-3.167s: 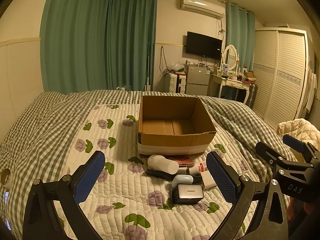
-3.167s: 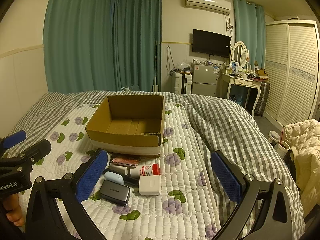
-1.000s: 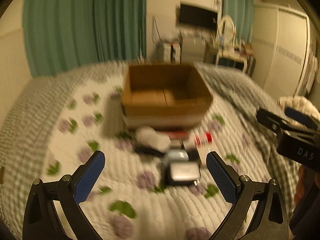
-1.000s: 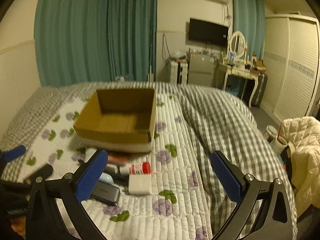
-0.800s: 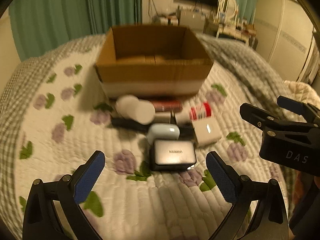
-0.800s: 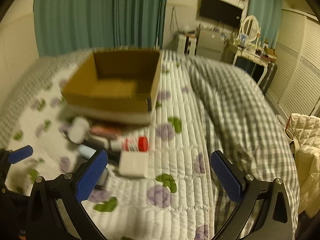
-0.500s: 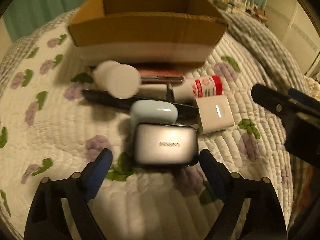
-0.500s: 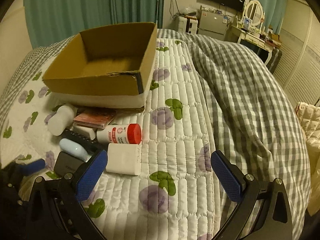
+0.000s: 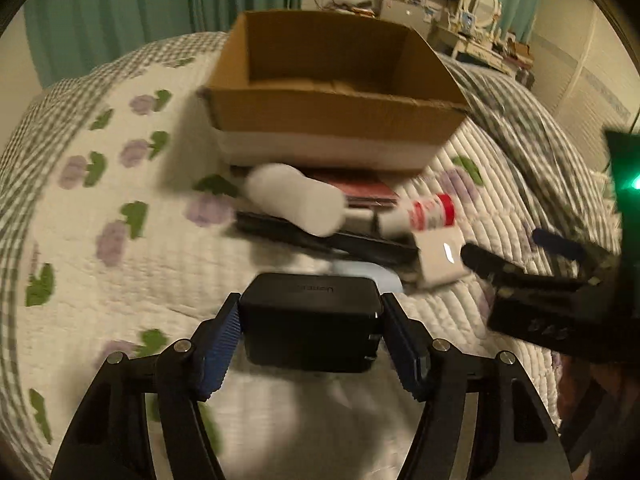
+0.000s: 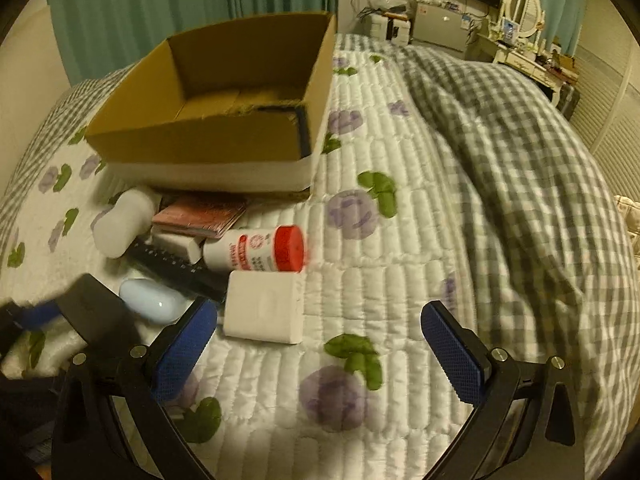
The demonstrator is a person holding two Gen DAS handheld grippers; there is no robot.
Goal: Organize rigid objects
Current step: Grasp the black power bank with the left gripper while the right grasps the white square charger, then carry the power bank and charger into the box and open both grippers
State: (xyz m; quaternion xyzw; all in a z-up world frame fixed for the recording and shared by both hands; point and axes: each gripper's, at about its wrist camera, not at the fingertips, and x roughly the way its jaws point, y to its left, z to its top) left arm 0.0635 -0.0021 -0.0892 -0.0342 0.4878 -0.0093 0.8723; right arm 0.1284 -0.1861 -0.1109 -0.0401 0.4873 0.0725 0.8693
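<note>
Left hand-held gripper (image 9: 310,334) has just closed on UGREEN-marked black charger (image 9: 310,320).

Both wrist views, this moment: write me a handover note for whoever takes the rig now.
Left gripper: jaws have just been closing, pads now against both ends of the black charger, which looks raised off the quilt.
Right gripper: open, nothing between the jaws, hanging just in front of the white power brick.
Cardboard box: nothing visible inside.
On the quilt in front of the box: red-capped bottle, white bottle, pale blue case, black remote, pink booklet.
Done: charger gripped.
Left: everything into the box.
</note>
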